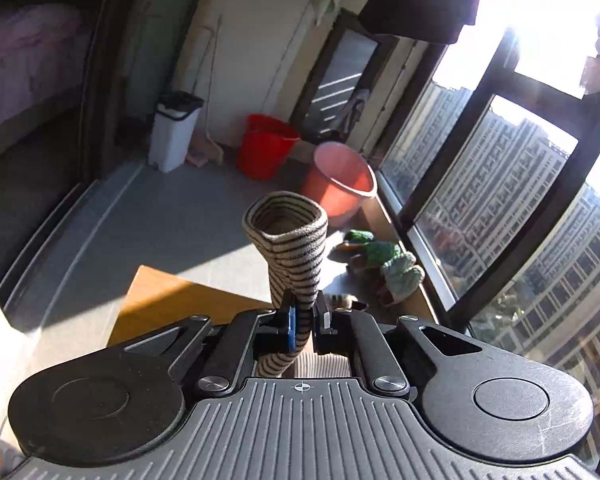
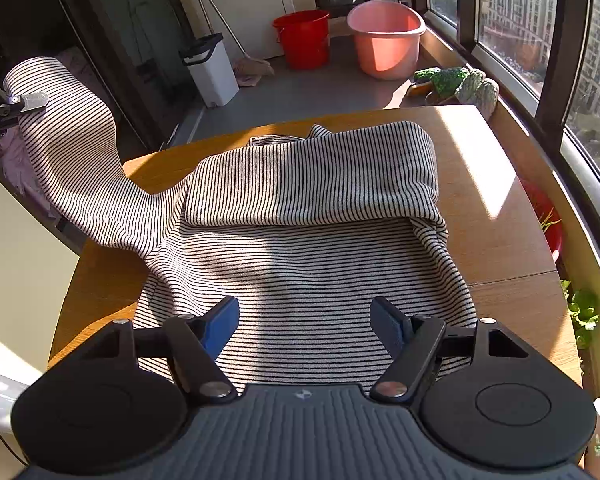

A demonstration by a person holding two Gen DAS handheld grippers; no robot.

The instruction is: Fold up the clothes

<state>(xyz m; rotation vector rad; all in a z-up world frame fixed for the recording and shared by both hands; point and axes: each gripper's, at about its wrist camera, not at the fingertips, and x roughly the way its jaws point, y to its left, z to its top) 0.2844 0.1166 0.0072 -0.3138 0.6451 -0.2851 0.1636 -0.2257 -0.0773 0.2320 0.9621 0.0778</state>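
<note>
Across the counter [image 2: 492,248] lies the striped shirt [image 2: 300,264], partly folded; the left hand-held gripper [image 1: 306,316] pinches its raised sleeve [image 2: 72,148], which may slip; the right hand-held gripper [image 2: 304,320] gapes empty.

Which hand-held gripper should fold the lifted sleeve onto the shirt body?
Left. The left hand-held gripper is shut on the sleeve, raised off the table. The right hand-held gripper is open and empty over the hem.
</note>
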